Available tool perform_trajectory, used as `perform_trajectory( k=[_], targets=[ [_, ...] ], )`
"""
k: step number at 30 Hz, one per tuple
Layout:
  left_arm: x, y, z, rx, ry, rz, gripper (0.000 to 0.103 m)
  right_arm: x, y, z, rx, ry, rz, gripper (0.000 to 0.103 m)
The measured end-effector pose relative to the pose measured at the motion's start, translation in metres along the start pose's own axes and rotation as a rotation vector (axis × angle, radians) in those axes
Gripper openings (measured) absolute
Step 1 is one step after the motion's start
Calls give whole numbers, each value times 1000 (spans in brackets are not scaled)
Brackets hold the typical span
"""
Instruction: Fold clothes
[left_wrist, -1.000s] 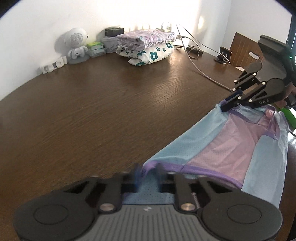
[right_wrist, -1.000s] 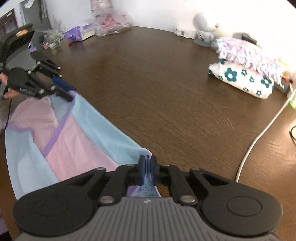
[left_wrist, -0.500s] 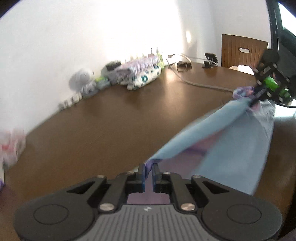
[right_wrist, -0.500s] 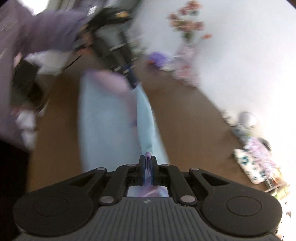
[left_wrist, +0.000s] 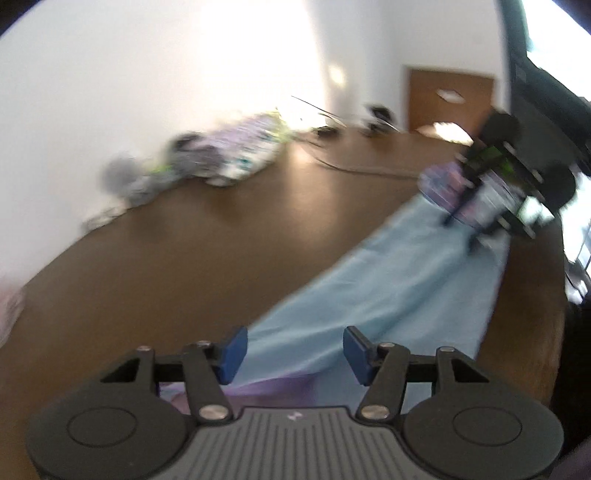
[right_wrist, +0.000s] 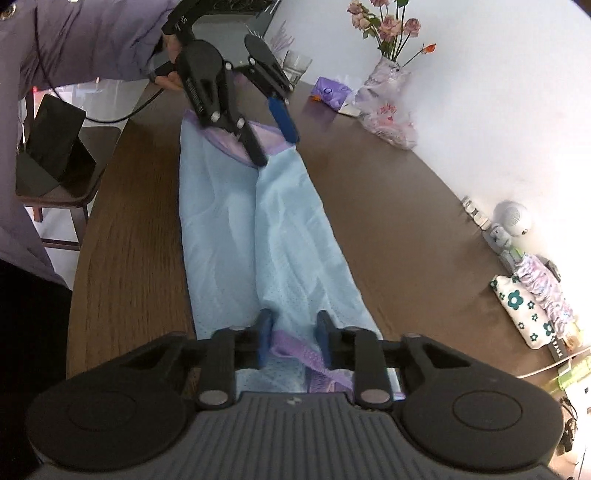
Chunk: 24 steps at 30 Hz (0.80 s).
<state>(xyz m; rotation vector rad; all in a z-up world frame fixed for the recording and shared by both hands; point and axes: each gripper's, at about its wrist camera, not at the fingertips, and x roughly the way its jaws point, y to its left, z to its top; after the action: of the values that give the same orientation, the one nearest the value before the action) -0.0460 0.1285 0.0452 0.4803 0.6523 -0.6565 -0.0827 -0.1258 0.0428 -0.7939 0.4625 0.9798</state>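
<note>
A light blue garment (right_wrist: 258, 240) with purple hems lies on the brown table (right_wrist: 388, 221) as a long narrow strip, folded lengthwise. My right gripper (right_wrist: 294, 339) stands over its near end. Its jaws are opening, and the purple hem lies loose between the blue pads (right_wrist: 264, 339). At the far end my left gripper (right_wrist: 275, 144) hovers just above the other purple hem, its jaws opening too. The left wrist view is blurred. There my left gripper (left_wrist: 295, 354) is wide apart over the garment (left_wrist: 388, 288), pressing on nothing, with my right gripper (left_wrist: 465, 229) far off at the other end.
A stack of folded clothes (right_wrist: 532, 295) and a white toy robot (right_wrist: 513, 221) sit by the wall on the right. A vase of roses (right_wrist: 388, 74), a glass (right_wrist: 295, 64) and bags stand at the far end. A person's purple sleeve (right_wrist: 92, 37) and a chair (right_wrist: 55, 173) are at left.
The garment, held stretched between both shut grippers, has been swung over and laid down as a narrow strip. Both grippers have opened and let go of the hem ends.
</note>
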Motion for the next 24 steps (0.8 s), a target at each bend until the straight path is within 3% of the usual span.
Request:
perform_trajectory(
  k=[1, 5, 7, 12, 24],
  targets=[
    [5, -1, -1, 3, 23, -14, 48, -1, 2, -3, 6, -6, -1, 20],
    [9, 8, -11, -75, 28, -37, 8, -9, 0, -6, 41, -19, -6, 9],
    [4, 12, -16, -107, 12, -29, 7, -11, -1, -5, 47, -26, -2, 5],
    [-10, 7, -17, -97, -34, 9, 3, -20, 1, 0, 25, -33, 52, 4],
    [-11, 1, -26, -110, 13, 21, 2, -17, 20, -2, 0, -4, 118, 4]
  ],
)
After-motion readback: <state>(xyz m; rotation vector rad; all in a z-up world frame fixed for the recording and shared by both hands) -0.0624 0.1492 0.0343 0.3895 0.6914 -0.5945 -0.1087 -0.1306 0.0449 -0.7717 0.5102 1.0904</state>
